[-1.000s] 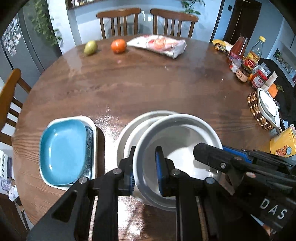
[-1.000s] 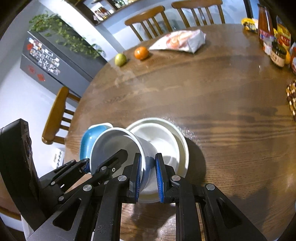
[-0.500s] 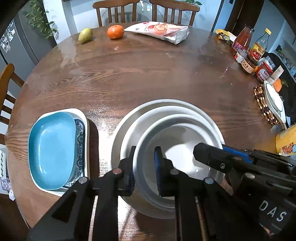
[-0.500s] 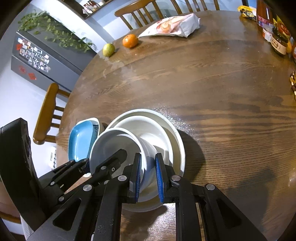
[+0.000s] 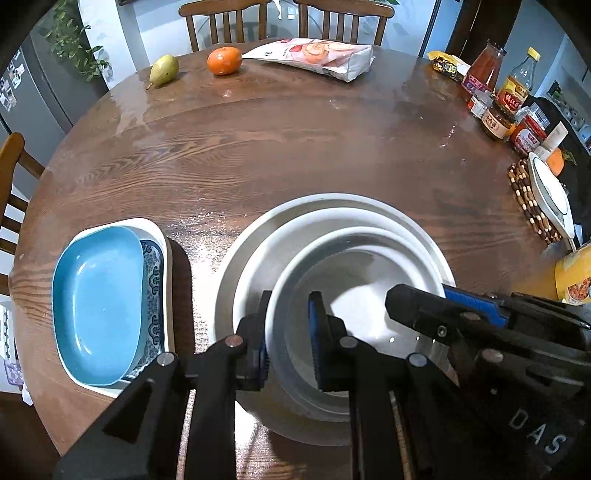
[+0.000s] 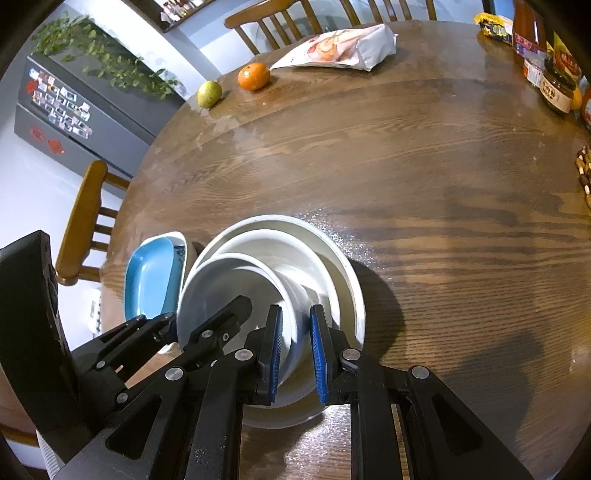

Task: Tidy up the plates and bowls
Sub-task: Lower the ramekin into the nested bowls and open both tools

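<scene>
A white bowl (image 5: 354,280) sits nested in a larger white bowl (image 5: 280,243) on a wide white plate (image 5: 332,201) at the near side of the round wooden table (image 5: 280,140). My left gripper (image 5: 288,339) is shut on the near-left rim of the white bowl. My right gripper (image 6: 295,354) is shut on its right rim; the bowl (image 6: 229,284) and the plate (image 6: 332,251) show there too. A blue dish (image 5: 96,299) lies in a white patterned dish (image 5: 157,254) to the left.
A pear (image 5: 163,69), an orange (image 5: 224,60) and a snack bag (image 5: 317,57) lie at the far edge. Sauce bottles and jars (image 5: 495,96) stand at the right, with a beaded mat holding a plate (image 5: 550,199). Chairs (image 5: 229,18) surround the table.
Both grippers have carried the white bowl down and to the right, from tilted above the stack to centred inside the larger bowl. Both stay shut on its rim.
</scene>
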Motion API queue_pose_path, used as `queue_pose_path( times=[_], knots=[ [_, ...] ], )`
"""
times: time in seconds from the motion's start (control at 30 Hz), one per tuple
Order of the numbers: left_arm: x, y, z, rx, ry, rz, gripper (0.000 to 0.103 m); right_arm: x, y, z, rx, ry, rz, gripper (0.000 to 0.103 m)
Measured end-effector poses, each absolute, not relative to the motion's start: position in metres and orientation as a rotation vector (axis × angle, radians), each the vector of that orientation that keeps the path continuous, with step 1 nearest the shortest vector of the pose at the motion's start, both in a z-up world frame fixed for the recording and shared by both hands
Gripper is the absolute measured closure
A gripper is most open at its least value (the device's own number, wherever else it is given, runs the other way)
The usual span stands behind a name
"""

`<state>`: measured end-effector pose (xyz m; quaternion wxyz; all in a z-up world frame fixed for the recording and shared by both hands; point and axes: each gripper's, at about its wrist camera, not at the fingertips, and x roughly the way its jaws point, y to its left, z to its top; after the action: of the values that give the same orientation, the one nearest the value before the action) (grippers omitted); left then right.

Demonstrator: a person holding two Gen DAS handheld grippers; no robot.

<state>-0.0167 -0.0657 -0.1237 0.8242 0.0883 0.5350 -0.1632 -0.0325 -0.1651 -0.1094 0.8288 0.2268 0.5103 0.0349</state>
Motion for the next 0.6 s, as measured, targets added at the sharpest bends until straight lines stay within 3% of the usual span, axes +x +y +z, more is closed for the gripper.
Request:
queue_pose_path(
  times=[0.6],
  knots=[
    [-0.0182,-0.0657,-0.1188,0.184,1.122,-0.349,0.084,-0.0344,-0.1698,-0.1035,0.490,1.060,0.075,0.084]
  ],
)
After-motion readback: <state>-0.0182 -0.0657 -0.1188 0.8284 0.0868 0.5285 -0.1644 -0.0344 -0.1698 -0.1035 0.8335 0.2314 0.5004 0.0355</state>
